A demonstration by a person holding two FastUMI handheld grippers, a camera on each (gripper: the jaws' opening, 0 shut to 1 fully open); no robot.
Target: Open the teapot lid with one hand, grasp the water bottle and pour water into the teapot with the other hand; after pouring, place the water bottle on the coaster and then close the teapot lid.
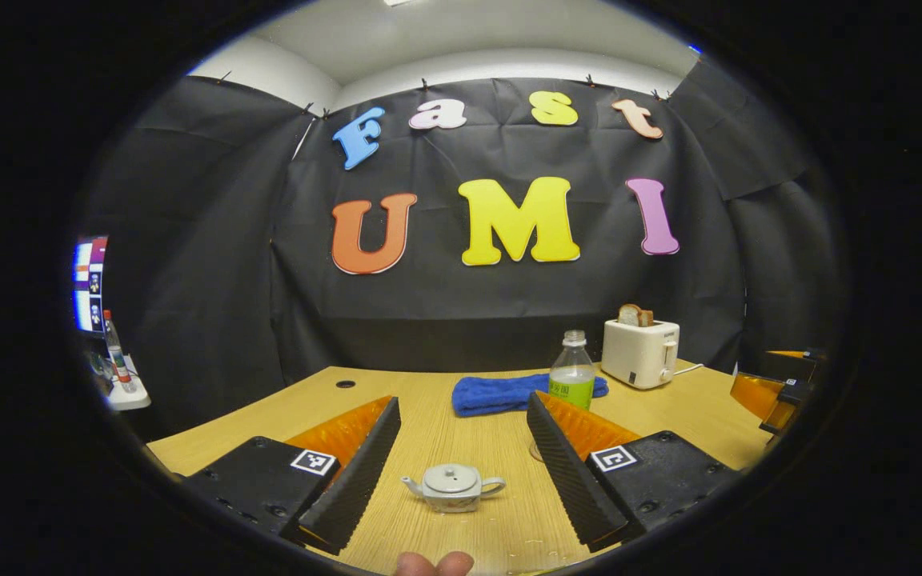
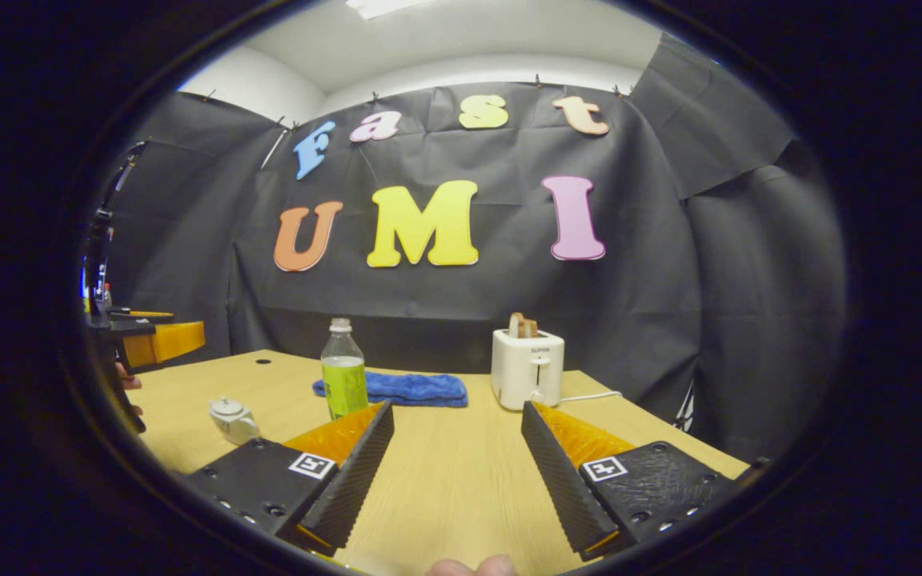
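Note:
A small pale teapot (image 1: 453, 486) with its lid on sits on the wooden table (image 1: 429, 432), near and centred between the spread fingers of my left gripper (image 1: 463, 406), which is open and empty. The teapot (image 2: 233, 418) also shows low on the left in the right gripper view. A clear water bottle (image 1: 572, 376) with a green label stands upright behind my left gripper's right finger, its base hidden. My right gripper (image 2: 457, 410) is open over bare table, with the bottle (image 2: 343, 372) ahead to its left. Each gripper appears at the edge of the other's view: right gripper (image 1: 777, 392), left gripper (image 2: 153, 340).
A blue towel (image 1: 509, 394) lies folded behind the bottle. A white toaster (image 1: 641, 352) holding bread stands at the back right, its cord trailing off. Off the table's left, a shelf (image 1: 129, 396) carries a small bottle beside a screen. Fingertips of a hand (image 1: 433, 564) show at the bottom.

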